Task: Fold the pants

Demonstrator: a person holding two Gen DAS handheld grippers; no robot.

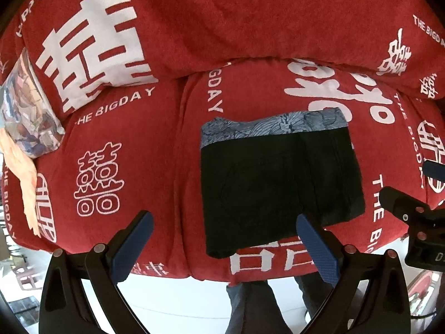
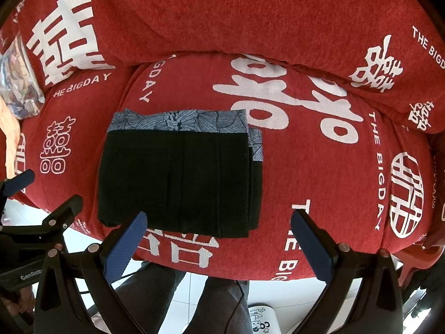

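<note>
From the left wrist camera, the folded black pants with a blue-grey leaf-print waistband lie flat on the red sofa seat cushion printed with white characters, forming a compact rectangle with the printed band along the edge farthest from the camera. The left gripper hangs just short of the pants' near edge, its blue-padded fingers spread wide with nothing between them; the right-hand finger overlaps the pants' near corner in the picture, though contact cannot be confirmed. To the right of the pants, part of the other black tool shows at the frame edge. Well to the left of the pants, a patterned pale cushion leans against the sofa back.

From the right wrist camera, the same pants sit on the cushion, and stacked layers show along their right side, where a sliver of printed band peeks out from under the top layer. The right gripper hovers at the pants' near edge, fingers wide apart and empty. Below the pants, past the seat's front edge, the person's dark trouser legs stand on a white tiled floor.

Judging by the neat stacked bundle and both tools being empty, the folding looks essentially finished. Any next move would be a light touch: squaring the slightly offset right-side layers or simply backing away.
</note>
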